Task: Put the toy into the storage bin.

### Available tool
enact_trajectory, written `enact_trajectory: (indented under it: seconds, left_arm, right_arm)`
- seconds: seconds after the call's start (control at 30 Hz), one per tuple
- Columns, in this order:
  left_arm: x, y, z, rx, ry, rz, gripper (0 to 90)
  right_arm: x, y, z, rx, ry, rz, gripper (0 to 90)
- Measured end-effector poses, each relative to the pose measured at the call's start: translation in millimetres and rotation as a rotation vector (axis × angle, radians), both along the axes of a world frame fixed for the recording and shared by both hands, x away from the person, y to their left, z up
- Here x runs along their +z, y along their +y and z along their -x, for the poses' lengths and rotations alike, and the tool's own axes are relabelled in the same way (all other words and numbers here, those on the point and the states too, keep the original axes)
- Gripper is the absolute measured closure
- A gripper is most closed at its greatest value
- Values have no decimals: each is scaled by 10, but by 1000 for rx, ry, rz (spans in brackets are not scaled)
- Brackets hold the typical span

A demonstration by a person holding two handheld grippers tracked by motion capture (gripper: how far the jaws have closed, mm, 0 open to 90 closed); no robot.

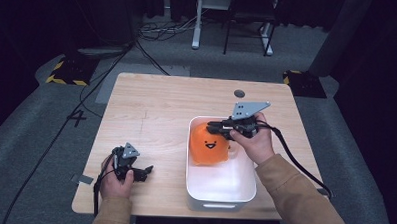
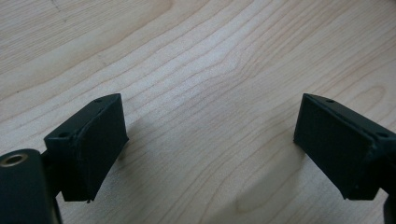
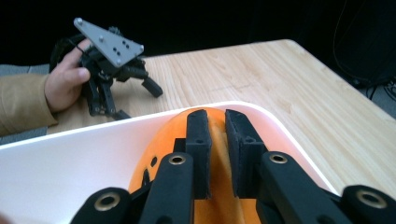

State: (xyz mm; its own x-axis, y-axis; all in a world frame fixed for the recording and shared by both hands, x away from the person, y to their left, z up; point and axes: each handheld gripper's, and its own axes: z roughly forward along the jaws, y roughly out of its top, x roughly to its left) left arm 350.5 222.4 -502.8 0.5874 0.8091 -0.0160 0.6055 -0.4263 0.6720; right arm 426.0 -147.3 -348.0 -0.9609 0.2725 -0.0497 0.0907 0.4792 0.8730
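An orange soft toy (image 1: 209, 145) with a smiling face sits in the far end of a white bin (image 1: 221, 200). My right gripper (image 1: 211, 126) reaches over the bin's far rim and is shut on the top of the toy. In the right gripper view a fold of the orange toy (image 3: 159, 140) is pinched between the jaws of the right gripper (image 3: 217, 116). My left gripper (image 1: 143, 171) rests near the table's front left, open, with nothing between its fingers. In its own view the left gripper (image 2: 210, 140) shows bare wood between wide jaws.
The wooden table (image 1: 152, 100) has a round cable hole (image 1: 239, 93) near its far edge. The near half of the bin holds nothing. The left gripper (image 3: 137, 101) and its hand appear beyond the bin in the right gripper view. Cables and stands lie on the floor behind.
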Motion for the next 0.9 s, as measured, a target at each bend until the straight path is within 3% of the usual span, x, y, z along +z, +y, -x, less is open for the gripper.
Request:
enact_trajectory:
  seconds: [0.3, 0.43, 0.6, 0.9]
  left_arm:
    - [-1, -1, 0, 0, -1, 0, 98]
    - [-1, 0, 0, 0, -1, 1, 98]
    - [-1, 0, 0, 0, -1, 1, 98]
    - [0, 0, 0, 0, 0, 1, 98]
  right_arm:
    - [-41, 21, -20, 2, 31, 73, 790]
    - [-119, 67, -13, 6, 37, 152, 787]
    - [-123, 63, -17, 0, 41, 157, 779]
    - [-151, 67, -7, -10, 61, 184, 689]
